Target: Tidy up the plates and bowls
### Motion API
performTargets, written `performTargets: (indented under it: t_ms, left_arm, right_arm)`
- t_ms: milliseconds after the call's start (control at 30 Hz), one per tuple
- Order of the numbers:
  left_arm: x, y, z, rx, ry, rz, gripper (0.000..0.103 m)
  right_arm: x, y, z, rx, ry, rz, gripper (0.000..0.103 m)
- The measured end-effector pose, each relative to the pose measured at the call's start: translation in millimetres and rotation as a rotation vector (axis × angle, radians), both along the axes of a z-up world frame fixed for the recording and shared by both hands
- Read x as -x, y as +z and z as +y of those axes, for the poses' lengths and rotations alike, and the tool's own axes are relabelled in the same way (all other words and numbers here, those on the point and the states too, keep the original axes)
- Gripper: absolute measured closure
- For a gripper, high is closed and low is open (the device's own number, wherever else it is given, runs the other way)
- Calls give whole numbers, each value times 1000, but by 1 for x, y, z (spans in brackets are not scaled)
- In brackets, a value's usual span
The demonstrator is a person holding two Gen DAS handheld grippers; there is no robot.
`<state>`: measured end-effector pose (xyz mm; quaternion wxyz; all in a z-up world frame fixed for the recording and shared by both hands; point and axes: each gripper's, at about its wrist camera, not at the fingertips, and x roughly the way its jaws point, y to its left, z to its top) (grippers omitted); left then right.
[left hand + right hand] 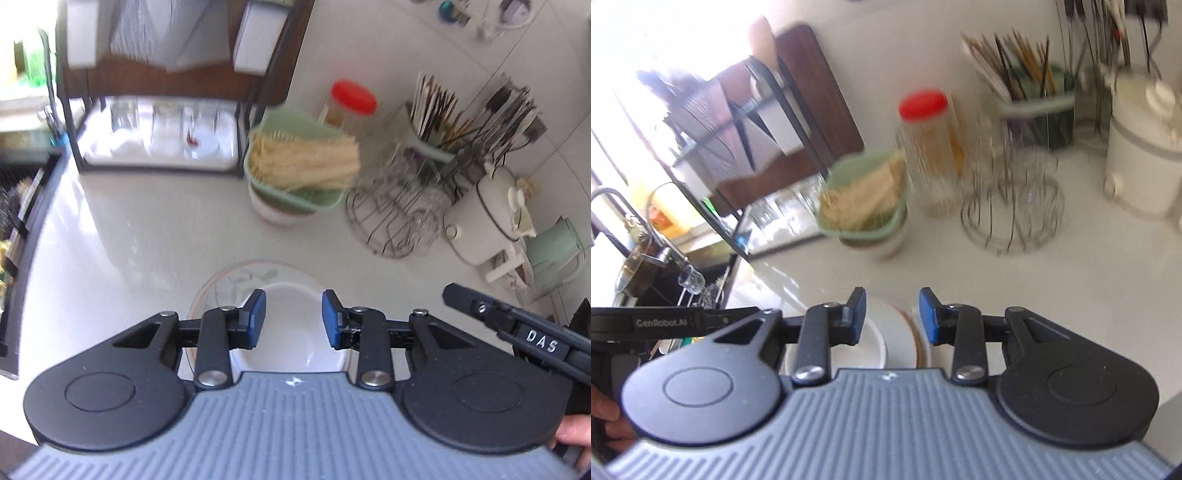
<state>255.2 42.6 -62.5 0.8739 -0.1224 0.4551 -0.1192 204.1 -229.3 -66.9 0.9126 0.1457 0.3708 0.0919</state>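
Note:
A white bowl (291, 325) sits inside a shallow plate (236, 280) with a grey leaf pattern and a thin brown rim, on the white counter. My left gripper (293, 319) hovers above the bowl, open, its blue pads apart with nothing between them. In the right wrist view the same bowl (875, 343) and plate (910, 343) lie below my right gripper (892, 317), which is open too and holds nothing. One finger of the right gripper (465, 299) reaches in at the right of the left wrist view. Both gripper bodies hide the near half of the dishes.
Behind the dishes stand a green basket of noodles (299, 162) on a white bowl, a wire rack (395, 221), a red-lidded jar (351, 99), a utensil holder (436, 125), a white pot (491, 218) and a green kettle (554, 247). A dark rack with glasses (159, 136) and a sink (639, 266) are at the left.

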Motion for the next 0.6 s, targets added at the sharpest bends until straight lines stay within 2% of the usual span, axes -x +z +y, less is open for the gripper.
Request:
performTargets:
  t_ms: [300,467,600]
  left_arm:
    - [67,60,-26,-41,53,-145,63]
    - [109,72,-38,-40,97,-180,59]
    - [140,75,-48,-57,120,-184,57]
  right_arm:
    - [42,48,-26,20,73,-145,67]
    - [71,58,-39,29,108,-196,67]
    - [93,58,-46,31,125,-190,67]
